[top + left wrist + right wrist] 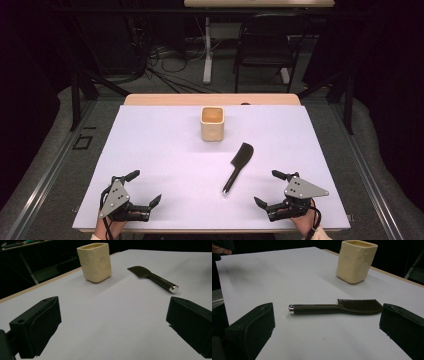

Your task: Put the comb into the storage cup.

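I held my left gripper [147,187] low over the white sheet [165,150] on the table, near its front edge, with the jaws spread wide and nothing between them. My right gripper [266,189] sat the same way at the other front corner, jaws fully apart and empty.

The black brush [238,166] lay flat on the sheet, nearer my right gripper than my left. From the cream cup [212,123], the brush was toward me and a little to the right, close by but not touching it. Its bristled head pointed toward the cup's side and its handle, tipped with a shiny metal cap, ran back toward me. In the right gripper view the brush [337,307] lay crosswise just ahead of my open jaws, bristles up, with the cup [356,261] standing upright beyond it.
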{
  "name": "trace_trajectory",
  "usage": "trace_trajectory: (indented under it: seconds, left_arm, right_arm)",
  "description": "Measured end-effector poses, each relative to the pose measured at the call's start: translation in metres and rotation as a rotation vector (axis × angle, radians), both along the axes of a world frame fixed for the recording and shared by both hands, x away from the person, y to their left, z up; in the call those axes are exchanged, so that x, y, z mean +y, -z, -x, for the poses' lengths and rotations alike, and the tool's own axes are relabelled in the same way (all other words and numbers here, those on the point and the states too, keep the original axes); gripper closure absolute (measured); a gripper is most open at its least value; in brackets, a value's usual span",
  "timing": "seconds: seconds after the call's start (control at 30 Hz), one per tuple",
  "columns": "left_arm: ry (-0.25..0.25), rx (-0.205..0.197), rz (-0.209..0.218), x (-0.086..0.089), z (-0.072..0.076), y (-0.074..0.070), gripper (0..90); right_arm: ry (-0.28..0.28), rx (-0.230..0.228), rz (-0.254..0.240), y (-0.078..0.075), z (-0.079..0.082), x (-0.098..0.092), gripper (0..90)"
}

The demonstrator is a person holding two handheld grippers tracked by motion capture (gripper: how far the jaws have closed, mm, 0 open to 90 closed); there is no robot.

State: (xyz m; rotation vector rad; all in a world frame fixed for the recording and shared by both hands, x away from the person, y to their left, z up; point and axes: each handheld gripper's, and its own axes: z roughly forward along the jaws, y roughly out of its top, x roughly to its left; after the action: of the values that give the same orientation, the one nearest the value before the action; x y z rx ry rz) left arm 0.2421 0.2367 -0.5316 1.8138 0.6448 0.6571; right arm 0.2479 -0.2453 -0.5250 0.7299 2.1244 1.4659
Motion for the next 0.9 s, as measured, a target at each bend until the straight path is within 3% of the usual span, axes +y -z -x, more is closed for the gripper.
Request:
trace_trajectory:
  seconds: [0.4, 0.9]
  left_arm:
    - [0.003, 0.012, 0.0, 0.0, -0.001, 0.0, 0.0]
    - [-0.009, 0.016, -0.013, -0.001, -0.003, 0.001, 0.0]
  right_arm:
    - [0.017, 0.06, 0.0, 0.0, -0.007, 0.006, 0.0]
    - [-0.018, 0.05, 0.033, -0.003, -0.018, 0.028, 0.0]
